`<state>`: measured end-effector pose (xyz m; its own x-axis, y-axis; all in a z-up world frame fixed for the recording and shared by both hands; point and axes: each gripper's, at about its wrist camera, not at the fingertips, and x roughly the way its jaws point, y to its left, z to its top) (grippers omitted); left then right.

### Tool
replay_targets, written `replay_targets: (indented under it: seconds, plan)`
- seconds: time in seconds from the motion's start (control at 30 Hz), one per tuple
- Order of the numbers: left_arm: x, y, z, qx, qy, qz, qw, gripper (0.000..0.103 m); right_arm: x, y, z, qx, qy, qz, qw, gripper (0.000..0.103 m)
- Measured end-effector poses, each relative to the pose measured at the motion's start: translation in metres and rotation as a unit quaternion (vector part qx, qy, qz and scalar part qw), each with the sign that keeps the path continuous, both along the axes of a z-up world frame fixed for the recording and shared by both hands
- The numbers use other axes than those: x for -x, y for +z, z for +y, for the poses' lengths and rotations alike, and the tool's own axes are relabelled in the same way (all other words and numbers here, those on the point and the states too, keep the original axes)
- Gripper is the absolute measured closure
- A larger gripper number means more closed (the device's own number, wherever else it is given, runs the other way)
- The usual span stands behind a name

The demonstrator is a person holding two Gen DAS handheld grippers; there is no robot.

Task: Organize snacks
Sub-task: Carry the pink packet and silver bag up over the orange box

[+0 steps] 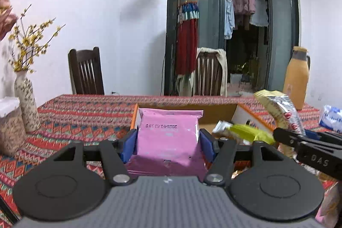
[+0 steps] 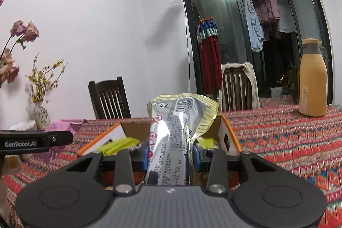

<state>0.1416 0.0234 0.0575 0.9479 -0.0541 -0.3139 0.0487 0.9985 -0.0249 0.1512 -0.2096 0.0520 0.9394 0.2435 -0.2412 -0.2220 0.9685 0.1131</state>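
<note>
Left gripper [image 1: 168,143]: we see its blue pads [image 1: 129,145] pressed on both sides of a pink snack packet [image 1: 167,134], which stands upright between them, date stamp upside down to the camera.
Right gripper [image 2: 170,156]: we find its jaws narrow, clamped on a silver and yellow snack bag [image 2: 175,131]; the bag's crinkled top flares out above the pads.
Right gripper from the left wrist: it enters from the right edge [image 1: 307,142], with the silver and yellow snack bag [image 1: 277,112] rising from it and leaning left.
Left gripper from the right wrist: we see only its black side, at the left edge [image 2: 36,141], with the pink packet [image 2: 64,125] showing beyond it.
Cardboard box [image 1: 215,113]: open, orange-edged flaps, just beyond both grippers on the table; a yellow-green snack packet [image 1: 245,131] lies in it.
Same box from the right wrist: its flap [image 2: 229,138] stands right of the held bag, the yellow-green packet [image 2: 119,145] to the left.
Tablecloth [image 1: 85,119]: red patterned, covering the table under everything.
Flask [image 2: 313,80]: orange with a grey top, upright at the far right of the table, well apart from the box.
Vase [image 1: 26,99]: patterned, with yellow sprigs, on the table's left side.
Chairs: we see one dark wooden chair [image 1: 85,72] against the wall, and another [image 1: 210,74] draped with cloth before the glass doors.
</note>
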Motion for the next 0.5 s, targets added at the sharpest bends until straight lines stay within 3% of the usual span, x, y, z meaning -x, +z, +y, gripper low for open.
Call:
replay_targets:
  seconds: [0.5]
  plan:
    - [-0.073,0.038,-0.004,0.027,0.044,-0.023,0.9984,0.04,-0.085,0.045,0.022,0.027,0.003,-0.033,0.999,0.066]
